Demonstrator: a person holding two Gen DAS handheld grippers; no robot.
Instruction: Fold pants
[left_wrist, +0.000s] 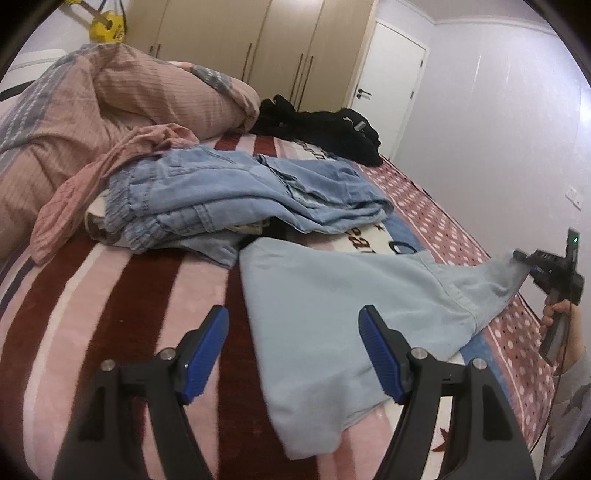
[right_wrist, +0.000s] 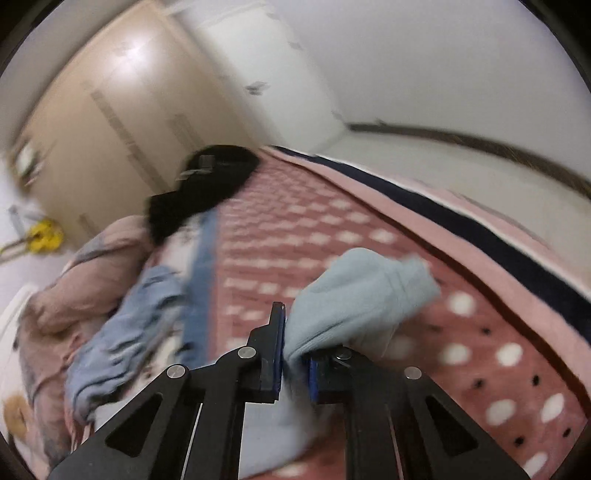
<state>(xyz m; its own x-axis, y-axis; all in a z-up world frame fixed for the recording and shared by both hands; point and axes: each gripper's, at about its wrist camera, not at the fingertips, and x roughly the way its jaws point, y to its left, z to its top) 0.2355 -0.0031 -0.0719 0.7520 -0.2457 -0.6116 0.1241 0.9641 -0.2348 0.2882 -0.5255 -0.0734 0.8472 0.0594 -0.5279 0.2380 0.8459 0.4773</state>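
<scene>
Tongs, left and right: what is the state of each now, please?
Left tongs: open, holding nothing, above the light blue pants.
Right tongs: closed on a corner of the light blue pants.

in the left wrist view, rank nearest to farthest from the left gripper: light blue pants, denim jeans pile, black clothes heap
1. light blue pants, right under the open left gripper
2. denim jeans pile, mid-bed behind them
3. black clothes heap, far end by the wardrobe
</scene>
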